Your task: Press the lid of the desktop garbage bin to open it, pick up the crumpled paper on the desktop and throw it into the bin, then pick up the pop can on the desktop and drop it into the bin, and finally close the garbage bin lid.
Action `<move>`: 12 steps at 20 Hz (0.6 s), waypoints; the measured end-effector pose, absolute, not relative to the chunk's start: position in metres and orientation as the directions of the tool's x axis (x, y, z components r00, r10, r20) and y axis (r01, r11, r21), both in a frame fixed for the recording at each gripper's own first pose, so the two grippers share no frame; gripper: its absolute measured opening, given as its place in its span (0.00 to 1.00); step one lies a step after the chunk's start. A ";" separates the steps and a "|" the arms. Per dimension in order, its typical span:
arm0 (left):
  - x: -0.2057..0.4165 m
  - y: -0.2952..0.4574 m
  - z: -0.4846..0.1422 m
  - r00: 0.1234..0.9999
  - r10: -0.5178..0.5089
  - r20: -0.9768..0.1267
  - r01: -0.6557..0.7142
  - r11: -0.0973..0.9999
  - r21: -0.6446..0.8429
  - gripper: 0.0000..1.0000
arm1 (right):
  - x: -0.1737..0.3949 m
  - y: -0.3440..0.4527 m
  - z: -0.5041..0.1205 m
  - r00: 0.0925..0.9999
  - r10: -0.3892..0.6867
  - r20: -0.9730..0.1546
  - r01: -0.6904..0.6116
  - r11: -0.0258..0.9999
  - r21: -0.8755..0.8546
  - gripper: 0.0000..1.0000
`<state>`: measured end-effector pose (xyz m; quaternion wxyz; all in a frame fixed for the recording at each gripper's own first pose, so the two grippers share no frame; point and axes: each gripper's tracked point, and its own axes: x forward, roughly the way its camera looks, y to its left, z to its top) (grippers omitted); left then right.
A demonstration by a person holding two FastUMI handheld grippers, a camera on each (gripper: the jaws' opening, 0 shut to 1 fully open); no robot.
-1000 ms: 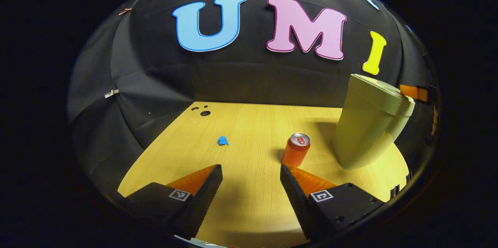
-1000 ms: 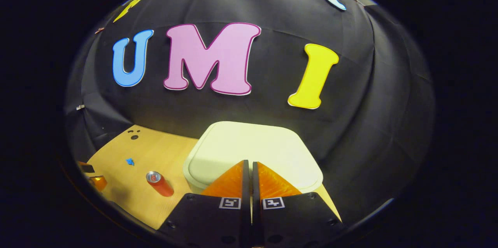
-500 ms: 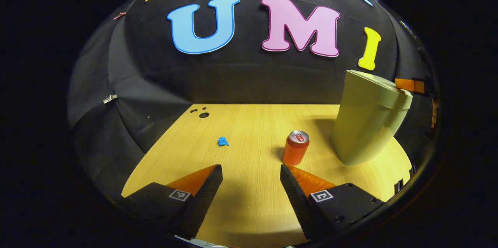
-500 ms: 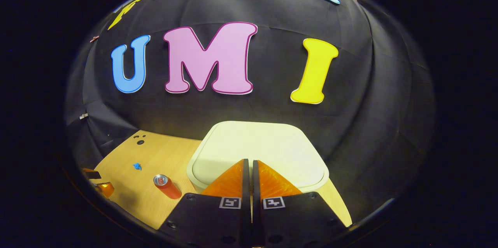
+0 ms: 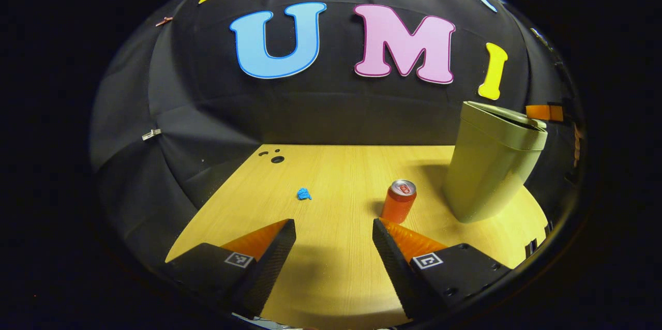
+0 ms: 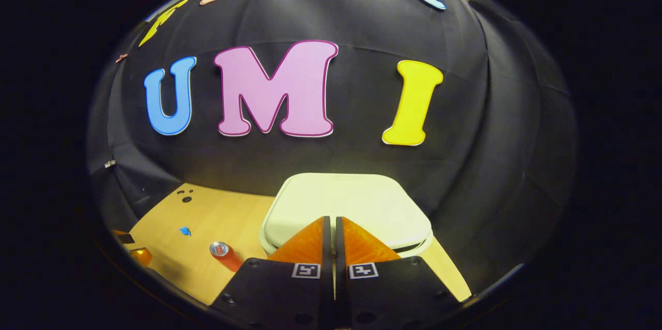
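The pale green bin (image 5: pixel 489 169) stands on the wooden table (image 5: pixel 341 162) at the right. A dark gap shows under its lid (image 6: pixel 351 200) along one edge. My right gripper (image 6: pixel 331 219) is shut with nothing between its fingers, its tips over the lid's near edge; whether they touch it I cannot tell. In the left gripper view it shows as a small piece (image 5: pixel 542 111) by the bin's top. The orange pop can (image 5: pixel 397 202) stands upright left of the bin. The blue crumpled paper (image 5: pixel 304 194) lies further left. My left gripper (image 5: pixel 333 226) is open above the table, short of both.
Small dark holes (image 5: pixel 276 159) mark the table's far left corner. The black cloth wall runs close behind the table and the bin. In the right gripper view the can (image 6: pixel 226 254), the paper (image 6: pixel 184 230) and the left gripper (image 6: pixel 132 250) lie off to the left.
The bin's lid has come up slightly, so a dark gap now shows beneath it. The right gripper has risen a little over it. The left gripper has barely shifted.
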<state>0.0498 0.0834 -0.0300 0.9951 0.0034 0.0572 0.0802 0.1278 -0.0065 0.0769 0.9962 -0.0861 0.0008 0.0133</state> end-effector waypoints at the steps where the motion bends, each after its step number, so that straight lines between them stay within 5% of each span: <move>1: 0.049 0.087 -0.029 0.981 0.163 -0.106 -0.162 0.987 0.020 0.96 | 0.123 -0.006 0.080 1.000 0.025 0.007 -0.023 0.986 -0.166 0.05; 12: 0.051 0.135 -0.021 0.985 0.162 -0.058 -0.163 0.987 -0.014 0.96 | 0.080 0.000 0.076 1.000 -0.021 0.021 0.023 0.988 -0.149 0.06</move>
